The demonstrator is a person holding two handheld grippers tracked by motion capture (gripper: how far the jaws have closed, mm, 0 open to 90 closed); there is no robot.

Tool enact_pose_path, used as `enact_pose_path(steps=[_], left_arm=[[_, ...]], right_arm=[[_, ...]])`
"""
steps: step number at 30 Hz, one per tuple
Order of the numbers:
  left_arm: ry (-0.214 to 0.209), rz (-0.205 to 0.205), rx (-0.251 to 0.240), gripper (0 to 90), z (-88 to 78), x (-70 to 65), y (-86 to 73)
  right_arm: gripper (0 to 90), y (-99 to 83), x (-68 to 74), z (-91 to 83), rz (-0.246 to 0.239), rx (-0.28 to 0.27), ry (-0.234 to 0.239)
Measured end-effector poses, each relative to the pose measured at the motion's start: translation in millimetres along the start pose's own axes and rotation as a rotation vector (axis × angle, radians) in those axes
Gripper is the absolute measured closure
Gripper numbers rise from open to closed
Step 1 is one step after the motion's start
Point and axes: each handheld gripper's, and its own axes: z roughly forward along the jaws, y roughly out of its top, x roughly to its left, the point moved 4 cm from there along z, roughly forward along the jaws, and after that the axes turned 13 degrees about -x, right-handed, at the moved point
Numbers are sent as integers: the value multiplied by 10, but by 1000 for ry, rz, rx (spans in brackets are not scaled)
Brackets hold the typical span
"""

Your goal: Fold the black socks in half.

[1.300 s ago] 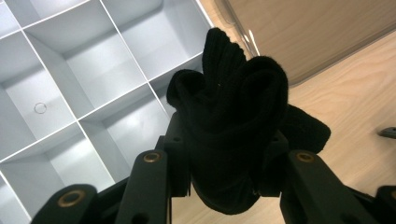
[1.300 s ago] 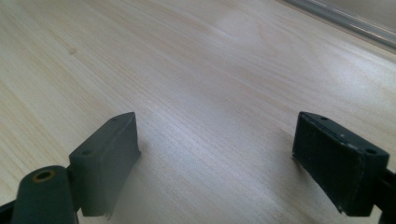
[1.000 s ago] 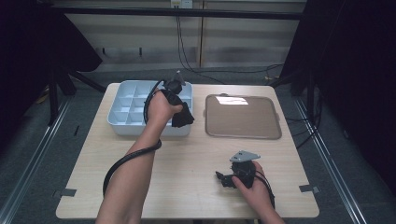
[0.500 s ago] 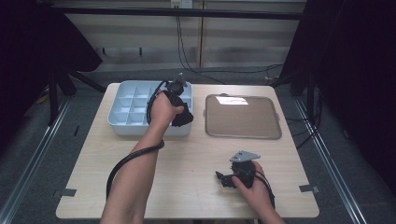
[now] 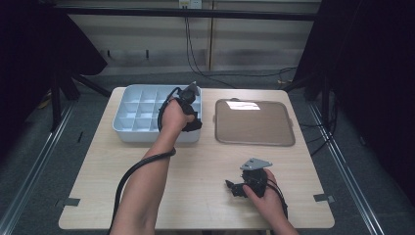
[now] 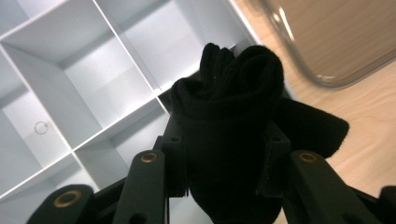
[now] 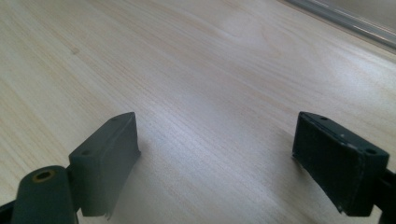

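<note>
High view: my left gripper (image 5: 188,110) clamps a rolled black sock (image 6: 229,121) over the white divided tray's (image 5: 132,115) right edge; my right gripper (image 5: 240,186) rests on the table (image 5: 195,166), jaws apart and empty.

This looks like a lab recording bay, not a home. A plain wooden table (image 5: 195,166) stands on grey carpet, hemmed by black curtains (image 5: 372,73) on both sides, with a dark metal frame bar (image 5: 195,11) overhead, floor rails (image 5: 29,176) alongside and loose cables (image 5: 195,54) running down a bare panelled back wall (image 5: 244,44). Tape marks (image 5: 324,198) at the table's near corners fix its position.
</note>
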Motion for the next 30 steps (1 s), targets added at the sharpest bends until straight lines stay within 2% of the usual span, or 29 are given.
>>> enact_pose_path(steps=[3, 5, 13, 16, 21, 24, 28, 30], left_arm=[[9, 6, 2, 632, 70, -10, -11], [19, 25, 17, 633, 79, -27, 2], [15, 60, 25, 643, 158, -61, -20], [16, 73, 46, 645, 204, -78, -36], [26, 46, 56, 631, 227, -81, -37], [5, 27, 43, 615, 216, -70, -37], [24, 35, 57, 597, 173, -82, -25], [20, 41, 57, 577, 137, -72, -13]], right_arm=[[141, 0, 1, 0, 0, 1, 0], [141, 1, 4, 0, 5, 1, 1], [140, 2, 9, 1, 9, 3, 2], [140, 2, 8, 2, 7, 2, 1], [140, 2, 8, 2, 7, 2, 1], [140, 1, 10, 1, 6, 2, 1], [140, 1, 9, 0, 2, 3, 2], [140, 2, 11, -2, 5, 4, 2]])
